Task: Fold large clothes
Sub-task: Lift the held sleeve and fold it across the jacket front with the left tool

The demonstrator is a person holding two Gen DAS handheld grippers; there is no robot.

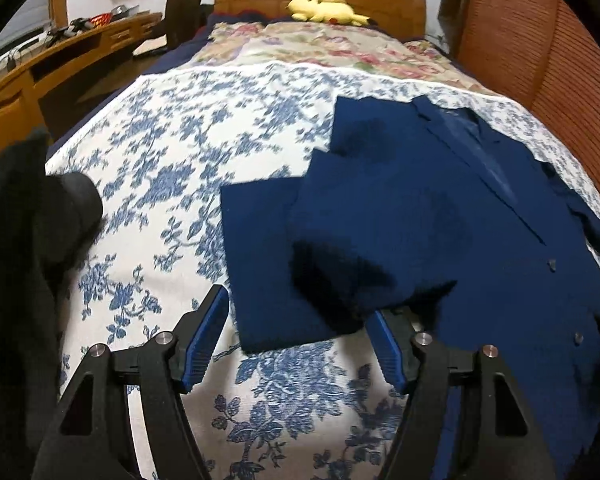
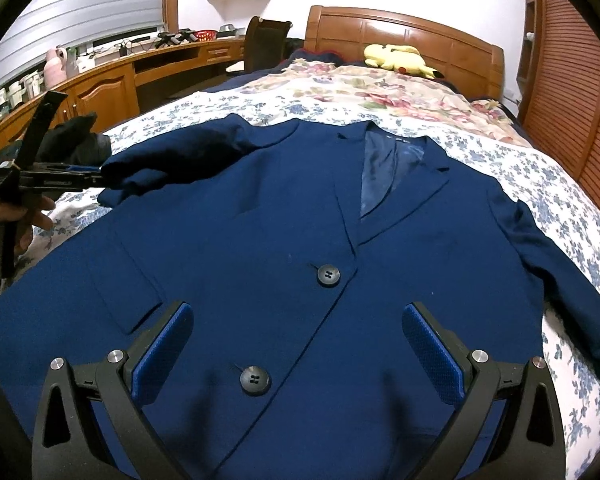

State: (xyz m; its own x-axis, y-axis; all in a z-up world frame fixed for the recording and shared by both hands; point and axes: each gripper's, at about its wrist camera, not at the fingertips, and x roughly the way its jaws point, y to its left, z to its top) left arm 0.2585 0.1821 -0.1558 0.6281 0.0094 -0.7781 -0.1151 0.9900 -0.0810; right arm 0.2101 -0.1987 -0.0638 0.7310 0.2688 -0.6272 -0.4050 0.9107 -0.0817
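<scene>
Navy wool covers most of the bed: the jacket (image 2: 284, 240) lies face up on the blue-flowered bedspread (image 1: 172, 152), collar toward the headboard (image 2: 404, 36), hem toward the person, so its long axis runs straight away from both tools. The left gripper (image 1: 300, 336) is spread wide in its own view, with the sleeve (image 1: 312, 248) just ahead of its fingertips and a fold of cloth draped against the inner side of one pad; nothing is pinched between the pads. Seen from the right wrist, that tool (image 2: 52, 178) sits at the jacket's left edge with the bunched sleeve end at its tip, though whether cloth is caught there cannot be told from that angle. The right gripper (image 2: 296, 344) hovers released over the lower front, the two buttons (image 2: 327, 275) on the centre line between its pads. The left hand looks nearer to the sleeve, which lies angled across the chest, so the coming fold probably turns on carrying that side inward toward the button line.
</scene>
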